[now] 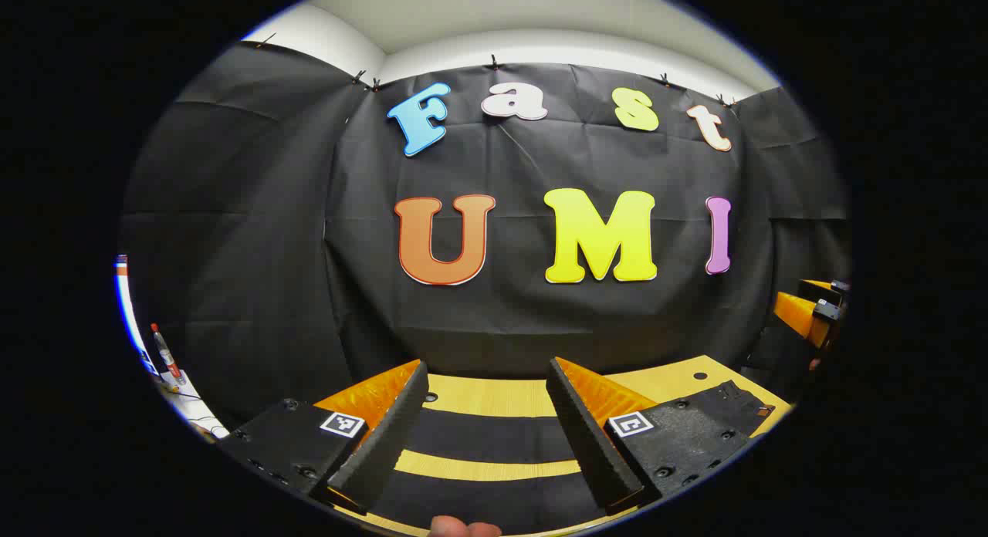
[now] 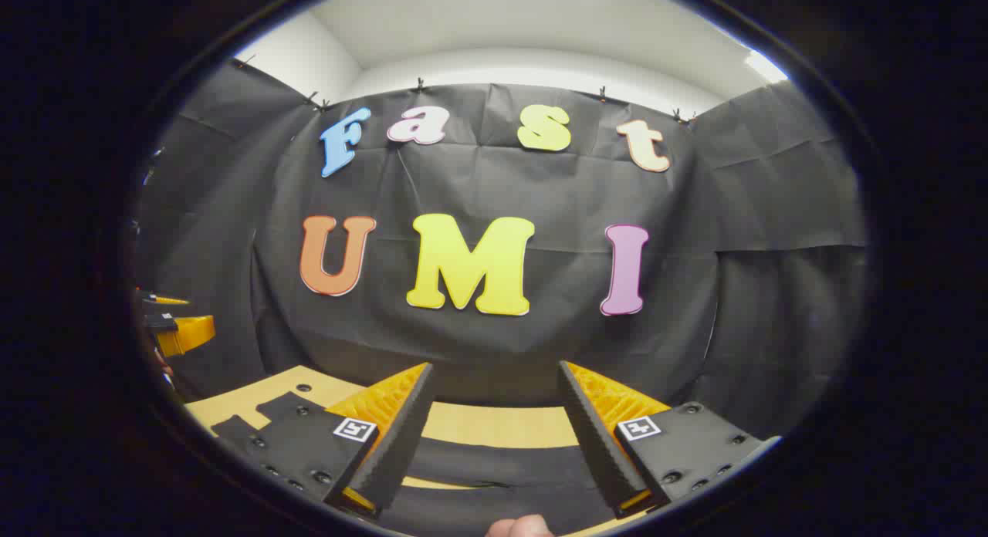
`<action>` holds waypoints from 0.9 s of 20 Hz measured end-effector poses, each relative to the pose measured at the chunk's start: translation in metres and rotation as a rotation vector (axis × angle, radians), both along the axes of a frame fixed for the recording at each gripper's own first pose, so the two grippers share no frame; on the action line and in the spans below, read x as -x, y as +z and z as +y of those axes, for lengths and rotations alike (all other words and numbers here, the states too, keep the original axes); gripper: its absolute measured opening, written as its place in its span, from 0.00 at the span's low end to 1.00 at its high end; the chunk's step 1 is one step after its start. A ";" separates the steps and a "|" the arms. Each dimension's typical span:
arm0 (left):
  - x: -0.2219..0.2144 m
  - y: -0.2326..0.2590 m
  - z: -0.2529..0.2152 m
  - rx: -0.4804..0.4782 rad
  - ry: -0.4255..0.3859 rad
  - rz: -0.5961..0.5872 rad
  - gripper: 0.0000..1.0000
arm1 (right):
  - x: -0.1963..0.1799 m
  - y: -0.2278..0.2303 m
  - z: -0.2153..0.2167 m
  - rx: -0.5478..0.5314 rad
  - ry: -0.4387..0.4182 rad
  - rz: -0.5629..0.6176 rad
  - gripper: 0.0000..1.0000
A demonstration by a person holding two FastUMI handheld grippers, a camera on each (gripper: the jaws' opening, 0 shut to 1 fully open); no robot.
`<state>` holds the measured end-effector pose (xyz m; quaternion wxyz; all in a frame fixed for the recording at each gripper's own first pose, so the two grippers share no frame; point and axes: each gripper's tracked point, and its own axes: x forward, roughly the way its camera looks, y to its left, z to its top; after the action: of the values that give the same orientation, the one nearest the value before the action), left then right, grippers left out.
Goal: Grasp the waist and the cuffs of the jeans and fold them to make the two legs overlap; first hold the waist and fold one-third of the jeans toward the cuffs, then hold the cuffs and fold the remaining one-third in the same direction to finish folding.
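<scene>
Left gripper view: On the pale wooden counter, close below the camera, lie the jeans. They are black and show as dark bands with strips of counter between them.
Jeans, far right: A dark piece with a small tab reaches toward the counter's right edge. I cannot tell whether it is the waist or a cuff.
Left gripper: The left gripper hangs above the jeans, its two fingers spread wide and nothing between them.
Hand: A fingertip peeks in at the bottom edge.
Other gripper: An orange and black part of the right gripper sits far off by the counter's right edge.

Right gripper view: Black cloth of the jeans lies across the counter under the fingers, with a faint crease.
Jeans, left: A darker stepped piece lies toward the counter's left edge.
Right gripper: The right gripper hovers spread wide, holding nothing.
Hand: A fingertip shows at the bottom.
Other gripper: The left gripper shows orange at the far left.

Handling, judged: Denim is soft but heavy and thick. It should drape, not slide. Waistband and cuff hems are the firmest spots to pinch.
</scene>
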<state>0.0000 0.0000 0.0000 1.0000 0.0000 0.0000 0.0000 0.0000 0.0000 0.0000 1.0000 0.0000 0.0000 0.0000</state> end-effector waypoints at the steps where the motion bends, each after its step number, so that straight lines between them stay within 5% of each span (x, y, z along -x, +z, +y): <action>1: -0.001 -0.001 0.000 0.001 0.000 0.000 0.99 | 0.000 -0.002 -0.001 0.001 0.000 0.001 0.95; 18: -0.008 -0.008 0.002 -0.002 0.019 0.021 0.99 | -0.010 -0.009 -0.007 0.006 -0.002 0.013 0.95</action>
<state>0.0081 0.0021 -0.0079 0.9999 0.0011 0.0107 0.0097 0.0101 -0.0067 -0.0088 1.0000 -0.0028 0.0064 -0.0009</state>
